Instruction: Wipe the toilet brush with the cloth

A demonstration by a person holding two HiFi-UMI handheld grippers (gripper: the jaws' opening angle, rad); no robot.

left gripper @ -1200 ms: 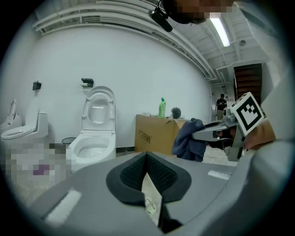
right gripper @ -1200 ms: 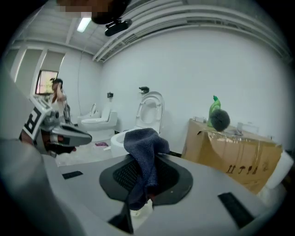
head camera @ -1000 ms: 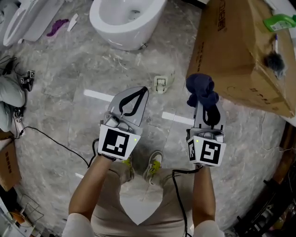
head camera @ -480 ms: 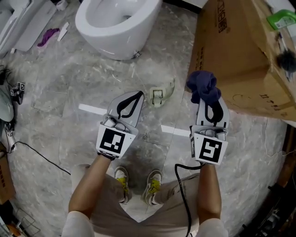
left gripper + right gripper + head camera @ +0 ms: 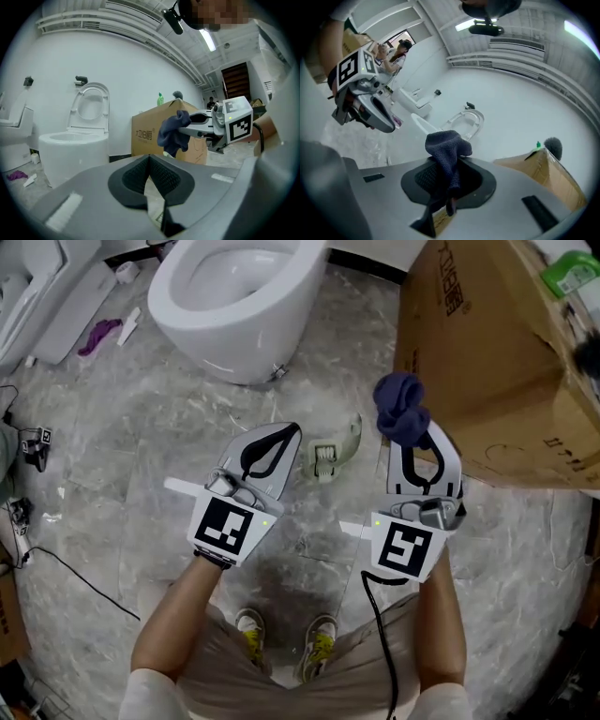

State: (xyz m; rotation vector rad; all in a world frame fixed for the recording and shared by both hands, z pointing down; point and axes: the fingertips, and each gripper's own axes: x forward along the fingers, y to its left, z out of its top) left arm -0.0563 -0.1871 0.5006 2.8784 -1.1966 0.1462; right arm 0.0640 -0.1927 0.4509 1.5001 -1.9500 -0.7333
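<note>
We see the cloth, a dark blue bundle, bunched at the tip of the right hand-held gripper, held out in front of us above the grey stone floor. The toilet brush is well apart from it. In the right gripper view its grey bristly head pokes up over the far top edge of the cardboard box, just beside a green bottle. The left gripper view shows the same pair on top of the box, beyond the cloth. In the head view that part of the box is blurred, and we cannot make the brush out there.

The box stands near the right side of the right hand-held gripper, and its bulk lies between the cloth and the brush. The toilet stands ahead and to the left, its seat raised in both gripper views. On the floor between the two tools lies a small pale plastic piece. A purple scrap lies left of the toilet, and a black cable runs across the floor by our left side. Our shoes show below.

The right jaws are closed on the cloth, pinching it between the pads. A wad stands up above the tip and a tail hangs down behind. The left hand-held gripper hovers beside the right one with its jaws closed tip to tip, holding nothing.
</note>
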